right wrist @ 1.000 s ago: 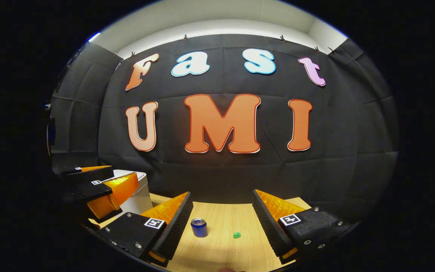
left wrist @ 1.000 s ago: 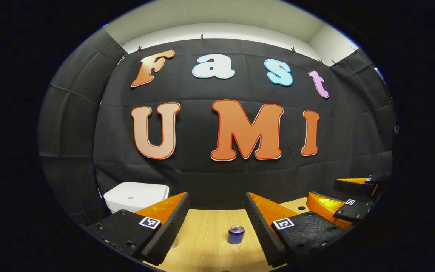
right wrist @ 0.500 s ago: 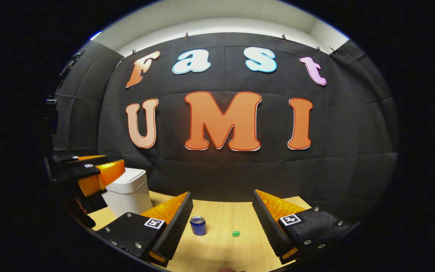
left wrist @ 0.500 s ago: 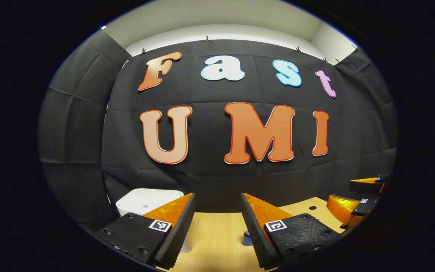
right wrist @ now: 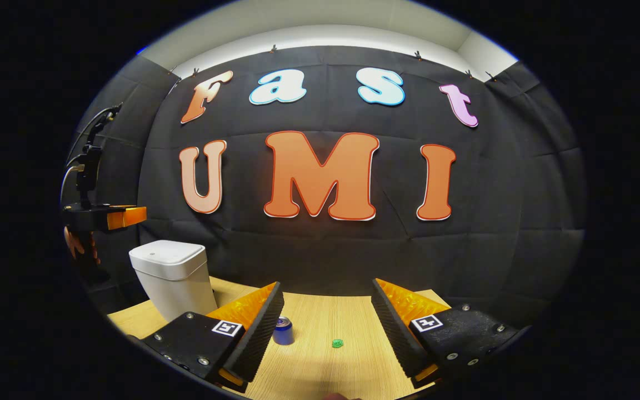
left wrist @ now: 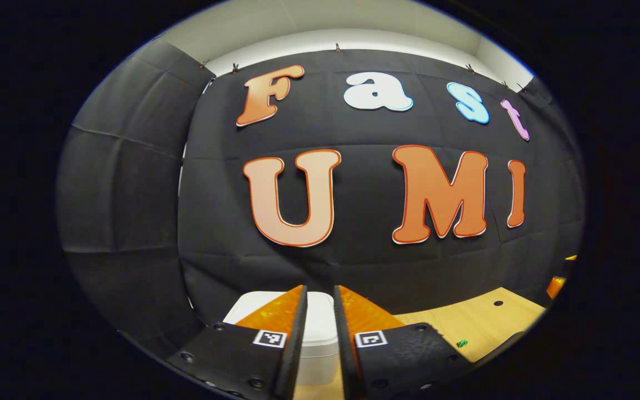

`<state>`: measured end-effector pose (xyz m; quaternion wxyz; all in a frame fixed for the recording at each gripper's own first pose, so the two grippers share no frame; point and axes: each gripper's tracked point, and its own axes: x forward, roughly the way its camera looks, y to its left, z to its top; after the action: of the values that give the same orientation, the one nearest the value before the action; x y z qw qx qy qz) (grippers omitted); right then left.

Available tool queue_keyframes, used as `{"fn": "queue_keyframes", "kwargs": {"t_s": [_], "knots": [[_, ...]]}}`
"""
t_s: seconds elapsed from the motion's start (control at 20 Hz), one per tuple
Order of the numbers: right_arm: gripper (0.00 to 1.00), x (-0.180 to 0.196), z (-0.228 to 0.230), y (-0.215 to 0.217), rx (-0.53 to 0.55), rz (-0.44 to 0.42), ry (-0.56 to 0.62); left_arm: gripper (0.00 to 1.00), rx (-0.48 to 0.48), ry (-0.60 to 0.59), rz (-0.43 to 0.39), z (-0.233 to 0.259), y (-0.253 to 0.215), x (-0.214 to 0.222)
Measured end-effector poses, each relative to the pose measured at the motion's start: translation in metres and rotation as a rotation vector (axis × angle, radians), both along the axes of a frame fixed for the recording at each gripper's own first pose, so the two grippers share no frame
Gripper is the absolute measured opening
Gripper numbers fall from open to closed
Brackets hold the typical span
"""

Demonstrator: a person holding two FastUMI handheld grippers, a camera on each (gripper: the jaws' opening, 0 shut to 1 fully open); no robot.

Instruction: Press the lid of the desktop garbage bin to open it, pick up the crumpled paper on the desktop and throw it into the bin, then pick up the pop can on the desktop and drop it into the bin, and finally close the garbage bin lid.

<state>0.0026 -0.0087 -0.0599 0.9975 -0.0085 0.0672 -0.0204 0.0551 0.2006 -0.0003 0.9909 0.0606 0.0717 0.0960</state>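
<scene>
One white plastic desktop bin (right wrist: 171, 275) with a rounded square lid (right wrist: 167, 253) stood at the far left of the light wooden desktop (right wrist: 320, 366). The lid was down, so nothing of the bin's inside could be seen. One blue pop can (right wrist: 283, 331) stood upright on the desktop, right of the bin and well apart from it, partly behind the right gripper's near finger. One small green scrap (right wrist: 337, 343) lay on the wood just right of the can, too small to make out its material.

Two grippers counted. The left gripper (left wrist: 320, 344) had its fingers drawn almost together, only a narrow slot between them, clamped on nothing. In the left gripper view it pointed at the bin lid (left wrist: 320, 333); in the right gripper view it hung above the bin's left side, apart from the lid. The right gripper (right wrist: 325, 333) was spread wide and empty, low over the desktop, with can and scrap showing between its fingers but farther off.
</scene>
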Motion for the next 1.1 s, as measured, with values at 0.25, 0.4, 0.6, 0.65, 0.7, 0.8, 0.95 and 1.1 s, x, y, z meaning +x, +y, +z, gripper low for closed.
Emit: {"fn": "queue_keyframes", "kwargs": {"t_s": [0.25, 0.4, 0.6, 0.65, 0.7, 0.8, 0.95, 1.1], "knots": [[0.94, -0.001, -0.005, -0.005, -0.002, -0.013, 0.010, 0.00, -0.101, 0.099, -0.007, -0.035, 0.041, 0.017], [0.94, 0.001, -0.010, -0.013, -0.005, -0.031, 0.022, 0.00, -0.194, 0.187, -0.010, -0.064, 0.074, 0.024], [0.94, -0.002, -0.023, -0.023, 0.002, -0.059, 0.057, 0.00, -0.245, 0.276, -0.017, -0.100, 0.105, 0.025], [0.94, -0.002, -0.026, -0.026, 0.000, -0.069, 0.062, 0.00, -0.255, 0.276, -0.030, -0.100, 0.103, 0.027], [0.95, -0.003, -0.030, -0.027, 0.001, -0.075, 0.071, 0.00, -0.252, 0.281, -0.039, -0.101, 0.100, 0.027], [0.94, -0.002, -0.037, -0.026, 0.011, -0.073, 0.092, 0.00, -0.242, 0.307, -0.051, -0.107, 0.093, 0.029], [0.95, 0.000, -0.040, -0.026, 0.021, -0.074, 0.105, 0.00, -0.230, 0.335, -0.045, -0.117, 0.092, 0.028], [0.94, 0.001, -0.043, -0.023, 0.013, -0.068, 0.111, 0.00, -0.293, 0.351, -0.012, -0.118, 0.094, 0.031]]}}
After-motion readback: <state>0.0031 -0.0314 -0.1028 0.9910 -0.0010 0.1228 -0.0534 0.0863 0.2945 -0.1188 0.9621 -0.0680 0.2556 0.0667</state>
